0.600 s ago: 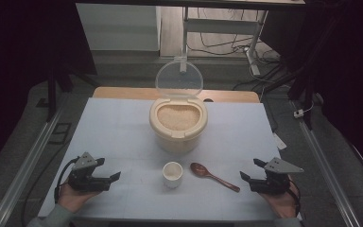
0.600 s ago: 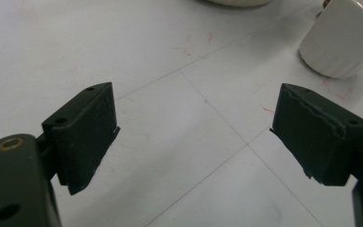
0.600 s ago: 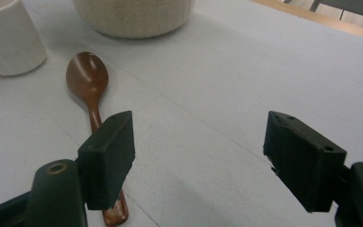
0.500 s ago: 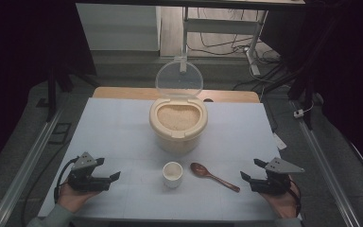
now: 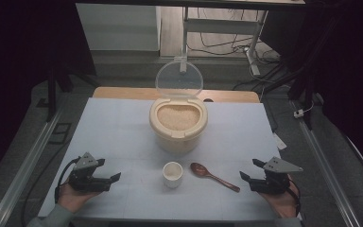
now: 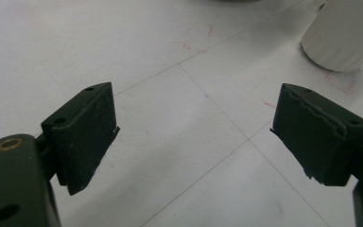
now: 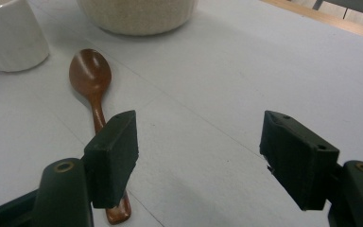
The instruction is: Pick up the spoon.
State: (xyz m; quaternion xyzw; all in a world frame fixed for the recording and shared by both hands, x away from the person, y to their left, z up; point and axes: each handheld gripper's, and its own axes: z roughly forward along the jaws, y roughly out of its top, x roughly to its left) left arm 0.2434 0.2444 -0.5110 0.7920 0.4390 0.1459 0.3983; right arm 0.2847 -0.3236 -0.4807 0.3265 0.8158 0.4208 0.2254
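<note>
Spoon untouched, rice not yet scooped

Spoon [image 5: 214, 176] lies flat on the desk [image 5: 123, 132] just ahead of the right gripper [image 5: 254, 177], whose jaws gape wide and empty; the left gripper [image 5: 108, 176] likewise holds nothing. Nothing looks started. One white cup [image 5: 172, 174] sits beside the spoon, and beyond, one rice container [image 5: 178, 124], lid [image 5: 179, 79] up.

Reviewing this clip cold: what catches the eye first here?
The cream rice container at the table's centre, its clear lid standing open behind it. In front sit a small white cup and, to its right, a brown wooden spoon. The left gripper and right gripper wait open at the near corners.
</note>
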